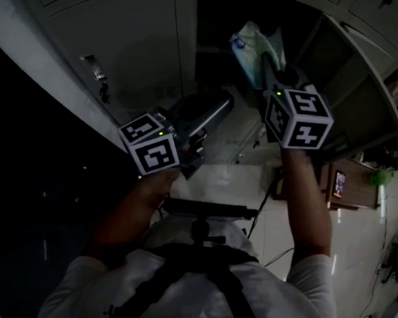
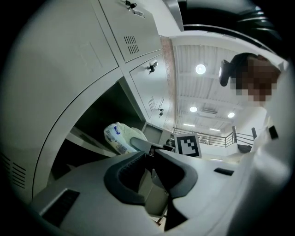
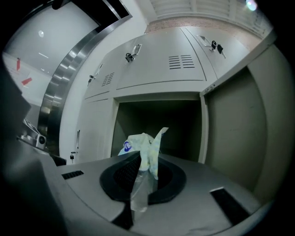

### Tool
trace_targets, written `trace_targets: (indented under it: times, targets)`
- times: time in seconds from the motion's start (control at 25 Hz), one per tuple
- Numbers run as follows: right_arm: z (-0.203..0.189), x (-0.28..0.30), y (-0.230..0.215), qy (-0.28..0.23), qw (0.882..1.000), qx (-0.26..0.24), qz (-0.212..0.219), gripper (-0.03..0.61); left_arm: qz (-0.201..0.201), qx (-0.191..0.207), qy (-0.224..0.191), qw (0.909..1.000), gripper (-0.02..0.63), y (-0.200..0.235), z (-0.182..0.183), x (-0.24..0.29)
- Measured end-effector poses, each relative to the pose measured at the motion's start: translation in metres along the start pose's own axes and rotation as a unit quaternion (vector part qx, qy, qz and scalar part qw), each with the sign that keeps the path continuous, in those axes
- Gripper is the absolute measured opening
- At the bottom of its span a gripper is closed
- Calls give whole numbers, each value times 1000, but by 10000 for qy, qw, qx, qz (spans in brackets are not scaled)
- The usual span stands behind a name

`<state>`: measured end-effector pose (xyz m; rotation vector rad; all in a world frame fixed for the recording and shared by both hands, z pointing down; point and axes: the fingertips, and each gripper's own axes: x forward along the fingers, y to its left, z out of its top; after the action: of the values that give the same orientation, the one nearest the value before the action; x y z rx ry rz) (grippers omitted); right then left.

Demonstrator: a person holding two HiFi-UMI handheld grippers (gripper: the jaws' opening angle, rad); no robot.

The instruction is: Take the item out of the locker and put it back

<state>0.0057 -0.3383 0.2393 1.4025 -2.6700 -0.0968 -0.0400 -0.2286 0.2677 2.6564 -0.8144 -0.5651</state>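
Note:
A crumpled white plastic pack with blue print [image 1: 254,45] hangs in front of the dark open locker compartment [image 1: 222,18]. My right gripper [image 1: 268,65] is shut on the pack's thin edge. In the right gripper view that film [image 3: 145,150] stands pinched between the black pads, with the compartment [image 3: 156,122] straight ahead. My left gripper [image 1: 219,107] is lower and to the left, with its jaws apart and nothing between them. In the left gripper view [image 2: 150,159] the pack [image 2: 117,137] shows at the compartment's mouth, beyond the jaws.
The compartment's door [image 1: 361,82] stands swung open to the right [image 3: 235,133]. Closed grey locker doors [image 1: 120,27] with small locks [image 1: 96,66] fill the left and the row above [image 3: 156,62]. A wooden stand with a phone [image 1: 341,183] is on the floor at the right.

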Motion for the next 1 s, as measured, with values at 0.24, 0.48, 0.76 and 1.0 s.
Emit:
trace_targets:
  times: [0.24, 0.48, 0.76, 1.0]
  targets:
    - [-10, -23, 4, -21, 10000, 90, -27, 15, -57, -90, 12, 9999, 48, -9, -5, -10]
    - [-23, -44, 9, 36, 9995, 298, 6, 15, -163, -159, 61, 9997, 29, -18, -10, -17]
    - [-38, -63, 18, 120, 9981, 605, 91, 15, -322, -341, 128, 9988, 5, -24, -19, -26]
    - [-53, -76, 23, 195, 9967, 784, 97, 15, -321, -382, 196, 9986, 5, -26, -25, -34]
